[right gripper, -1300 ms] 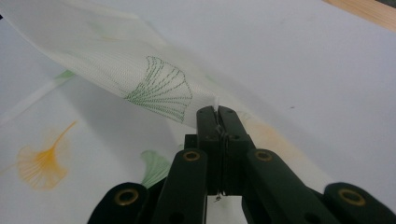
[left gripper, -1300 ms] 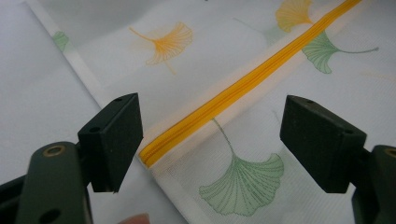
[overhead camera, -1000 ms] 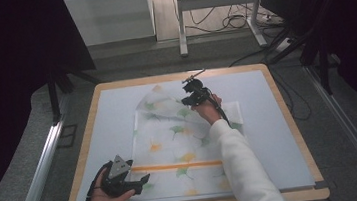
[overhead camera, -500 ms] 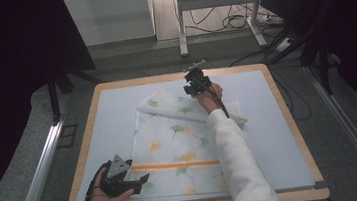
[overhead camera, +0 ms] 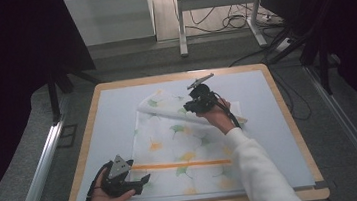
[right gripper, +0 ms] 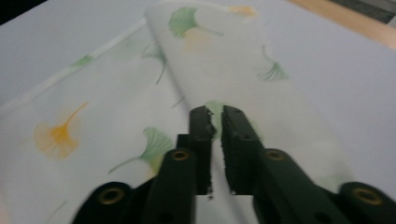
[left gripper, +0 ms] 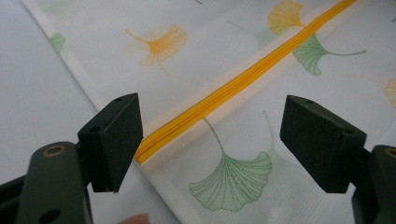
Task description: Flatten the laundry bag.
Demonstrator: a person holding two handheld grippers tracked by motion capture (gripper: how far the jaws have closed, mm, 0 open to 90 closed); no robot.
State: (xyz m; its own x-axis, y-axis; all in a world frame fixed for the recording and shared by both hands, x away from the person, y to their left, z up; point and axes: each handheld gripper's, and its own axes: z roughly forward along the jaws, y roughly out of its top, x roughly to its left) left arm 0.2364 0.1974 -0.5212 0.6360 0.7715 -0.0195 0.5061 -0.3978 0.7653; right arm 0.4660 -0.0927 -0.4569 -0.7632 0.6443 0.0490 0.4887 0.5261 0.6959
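A white mesh cloth [overhead camera: 180, 140] printed with ginkgo leaves lies on the pale blue mat [overhead camera: 104, 133], a yellow zipper [overhead camera: 180, 164] running across its near part. Its far edge is folded back toward me. My right gripper [overhead camera: 188, 108] sits on that fold. In the right gripper view its jaws have just been closing, and the right gripper [right gripper: 215, 116] is shut on a pinch of the cloth [right gripper: 116, 116]. At the near left, my left gripper [overhead camera: 144, 183] rests by the zipper's end. In its own view the left gripper [left gripper: 210, 144] is open over the zipper [left gripper: 233, 84].
The mat lies on a board with a wooden rim [overhead camera: 289, 119]. Metal rails [overhead camera: 38, 170] run along both sides of the table. Beyond it stand a table frame [overhead camera: 181, 25] and cables [overhead camera: 238, 21] on the floor. Bare mat lies left and right of the cloth.
The right gripper went toward the far edge, then came back nearer and down onto the fold, its jaws now close together. The left gripper has stayed put.
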